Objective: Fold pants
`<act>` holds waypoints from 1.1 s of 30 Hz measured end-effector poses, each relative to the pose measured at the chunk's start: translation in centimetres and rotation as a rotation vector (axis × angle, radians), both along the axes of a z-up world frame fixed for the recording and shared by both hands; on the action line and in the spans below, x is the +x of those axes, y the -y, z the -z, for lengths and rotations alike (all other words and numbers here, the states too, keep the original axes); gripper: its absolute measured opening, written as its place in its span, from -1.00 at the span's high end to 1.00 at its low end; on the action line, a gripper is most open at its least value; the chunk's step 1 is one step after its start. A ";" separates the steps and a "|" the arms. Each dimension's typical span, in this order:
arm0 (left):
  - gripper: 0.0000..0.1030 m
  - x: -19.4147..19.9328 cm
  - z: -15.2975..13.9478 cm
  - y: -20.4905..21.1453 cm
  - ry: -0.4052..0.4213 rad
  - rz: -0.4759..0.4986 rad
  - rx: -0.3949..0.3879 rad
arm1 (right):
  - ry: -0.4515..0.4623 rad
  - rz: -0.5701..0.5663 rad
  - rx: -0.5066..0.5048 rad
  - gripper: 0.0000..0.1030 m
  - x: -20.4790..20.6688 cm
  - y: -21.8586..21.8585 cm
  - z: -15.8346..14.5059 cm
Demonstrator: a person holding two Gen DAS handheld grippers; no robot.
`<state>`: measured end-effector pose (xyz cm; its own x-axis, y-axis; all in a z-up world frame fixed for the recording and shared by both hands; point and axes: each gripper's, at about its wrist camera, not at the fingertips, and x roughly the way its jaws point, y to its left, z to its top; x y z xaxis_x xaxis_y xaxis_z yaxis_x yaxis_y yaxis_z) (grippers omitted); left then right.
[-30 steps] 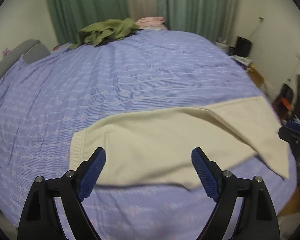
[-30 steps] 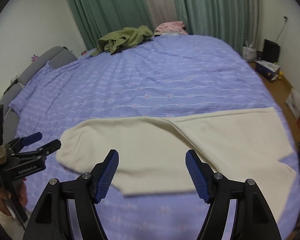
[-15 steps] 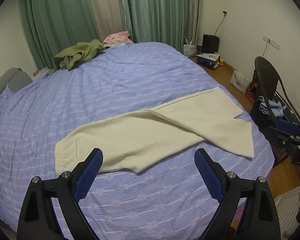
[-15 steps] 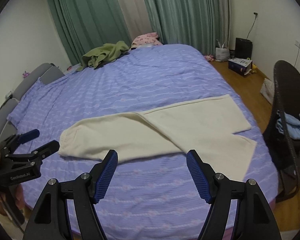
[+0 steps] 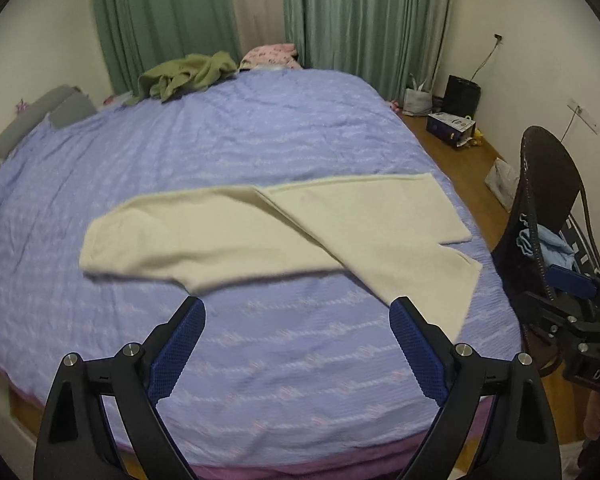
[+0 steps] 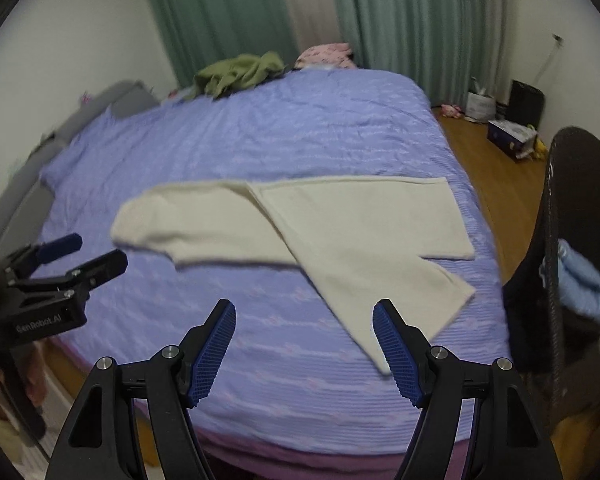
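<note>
Cream pants (image 5: 284,232) lie flat on the purple bedspread (image 5: 220,140), waistband at the left, the two legs spread apart at the right. They also show in the right wrist view (image 6: 320,224). My left gripper (image 5: 298,340) is open and empty, held above the bed's near edge, short of the pants. My right gripper (image 6: 304,340) is open and empty, close to the nearer leg's cuff (image 6: 416,316). Each gripper shows in the other's view: the right one (image 5: 572,312) at the right edge, the left one (image 6: 80,256) at the left edge.
A green garment (image 5: 184,74) and a pink one (image 5: 270,54) lie at the bed's far end by green curtains. A dark wicker chair (image 5: 548,184) with blue cloth stands right of the bed. Boxes and bags (image 5: 452,128) sit on the wooden floor. A grey headboard (image 5: 28,124) is left.
Both grippers have pulled back and up from the pants, which lay right under the jaws a second ago. The whole bed edge is now in view. Both stayed open.
</note>
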<state>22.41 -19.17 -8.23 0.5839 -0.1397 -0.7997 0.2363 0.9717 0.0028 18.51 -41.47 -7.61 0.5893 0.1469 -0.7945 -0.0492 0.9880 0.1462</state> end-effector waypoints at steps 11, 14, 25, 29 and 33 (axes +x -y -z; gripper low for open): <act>-0.83 -1.0 5.3 4.9 -0.139 -0.076 0.075 | -0.114 -0.132 -0.044 -0.40 0.4 3.4 5.6; -0.83 -0.3 7.8 6.2 -0.193 -0.087 0.081 | -0.153 -0.152 -0.066 -0.40 1.2 3.9 7.8; -0.83 3.2 15.9 8.9 -0.365 -0.099 0.116 | -0.344 -0.255 -0.184 -0.39 4.8 4.5 17.8; -0.83 4.4 18.3 9.4 -0.407 -0.106 0.142 | -0.385 -0.284 -0.252 -0.36 6.1 4.0 21.3; -0.83 5.3 20.4 9.5 -0.454 -0.124 0.123 | -0.423 -0.284 -0.283 -0.24 7.3 4.0 23.9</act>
<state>27.73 -28.66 -28.66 0.1784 0.0204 -0.9837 0.1223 0.9916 0.0428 25.79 -45.43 -31.48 0.1809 0.0002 -0.9835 -0.3124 0.9482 -0.0573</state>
